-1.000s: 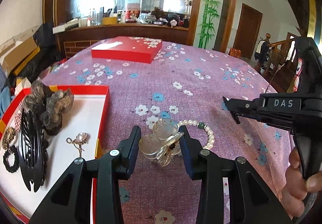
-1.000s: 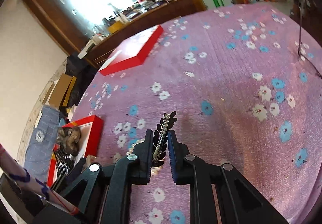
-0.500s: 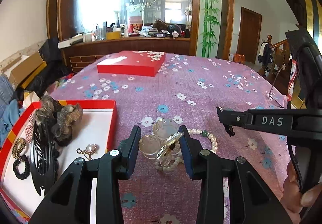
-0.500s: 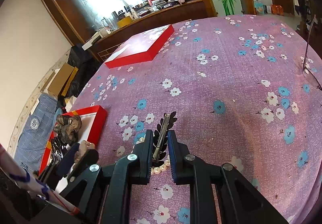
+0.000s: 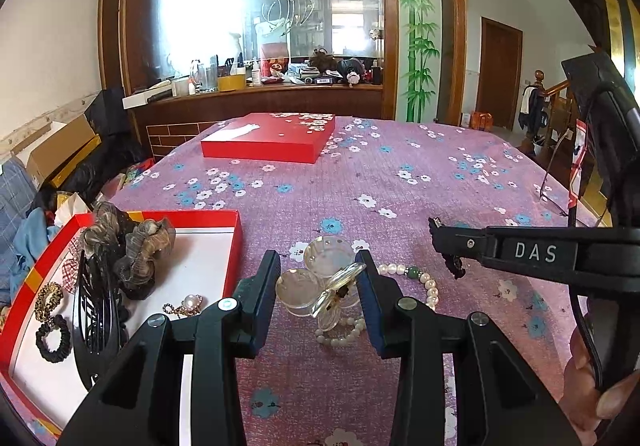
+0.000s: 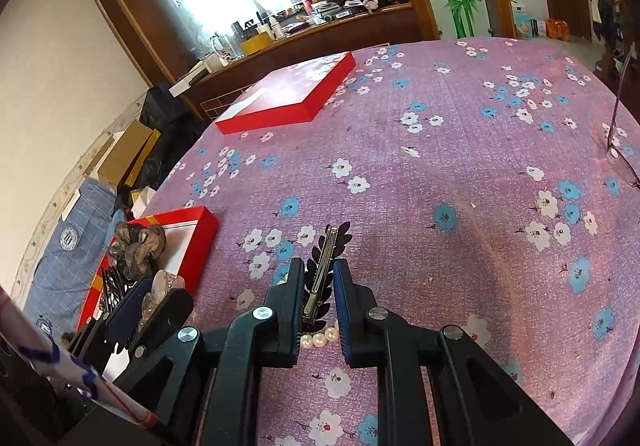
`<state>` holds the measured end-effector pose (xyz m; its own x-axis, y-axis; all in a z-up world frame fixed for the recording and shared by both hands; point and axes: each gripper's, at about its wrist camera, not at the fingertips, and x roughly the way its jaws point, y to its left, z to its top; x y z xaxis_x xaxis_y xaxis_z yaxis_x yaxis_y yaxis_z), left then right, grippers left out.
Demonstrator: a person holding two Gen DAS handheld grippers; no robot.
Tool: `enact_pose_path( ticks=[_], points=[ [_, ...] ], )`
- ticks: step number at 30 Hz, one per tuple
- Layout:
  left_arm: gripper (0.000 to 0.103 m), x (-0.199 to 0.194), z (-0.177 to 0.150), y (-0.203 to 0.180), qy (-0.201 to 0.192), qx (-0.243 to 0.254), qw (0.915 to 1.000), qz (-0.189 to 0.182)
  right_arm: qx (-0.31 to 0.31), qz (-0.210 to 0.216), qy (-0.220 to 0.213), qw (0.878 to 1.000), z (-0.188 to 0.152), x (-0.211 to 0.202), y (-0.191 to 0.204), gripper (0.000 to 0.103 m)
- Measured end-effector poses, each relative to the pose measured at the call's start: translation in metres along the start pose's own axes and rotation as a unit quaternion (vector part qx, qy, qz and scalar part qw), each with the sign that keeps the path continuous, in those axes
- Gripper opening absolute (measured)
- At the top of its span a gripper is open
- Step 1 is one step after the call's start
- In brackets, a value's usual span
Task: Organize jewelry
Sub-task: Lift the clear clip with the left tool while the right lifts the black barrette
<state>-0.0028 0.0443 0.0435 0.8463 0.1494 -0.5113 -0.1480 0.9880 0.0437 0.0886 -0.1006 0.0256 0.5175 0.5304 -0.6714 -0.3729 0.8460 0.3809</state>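
My left gripper (image 5: pixel 318 286) is shut on a clear butterfly-shaped hair clip (image 5: pixel 320 282), held just above a pearl bracelet (image 5: pixel 420 278) that lies on the purple floral tablecloth. To its left is the red tray (image 5: pixel 236 246) with scrunchies (image 5: pixel 132 246), a black claw clip (image 5: pixel 96 310), a pearl earring (image 5: pixel 188 304) and hair ties (image 5: pixel 52 334). My right gripper (image 6: pixel 318 286) is shut on a black leaf-shaped hair clip (image 6: pixel 326 258) with a metal bar. Pearls (image 6: pixel 318 338) show below its fingers. In the left wrist view the right gripper (image 5: pixel 448 246) reaches in from the right.
A closed red box (image 5: pixel 264 141) lies at the far side of the table. Eyeglasses (image 6: pixel 624 157) rest near the right table edge. A wooden counter with clutter stands behind the table. A person's hand (image 5: pixel 592 382) grips the right tool's handle.
Both views have levelled and tilted up a little. The right gripper has shifted sideways with the leaf clip, and pearls now show beneath it. Both grips are unchanged.
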Motion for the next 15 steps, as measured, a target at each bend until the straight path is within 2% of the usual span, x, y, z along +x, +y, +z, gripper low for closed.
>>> enact_pose_path(
  ticks=[15],
  points=[
    [0.037,0.0,0.001,0.002,-0.002,-0.003,1.0,0.005,-0.025,0.015,-0.004,1.0,-0.004,-0.001,0.013,0.016]
  ],
)
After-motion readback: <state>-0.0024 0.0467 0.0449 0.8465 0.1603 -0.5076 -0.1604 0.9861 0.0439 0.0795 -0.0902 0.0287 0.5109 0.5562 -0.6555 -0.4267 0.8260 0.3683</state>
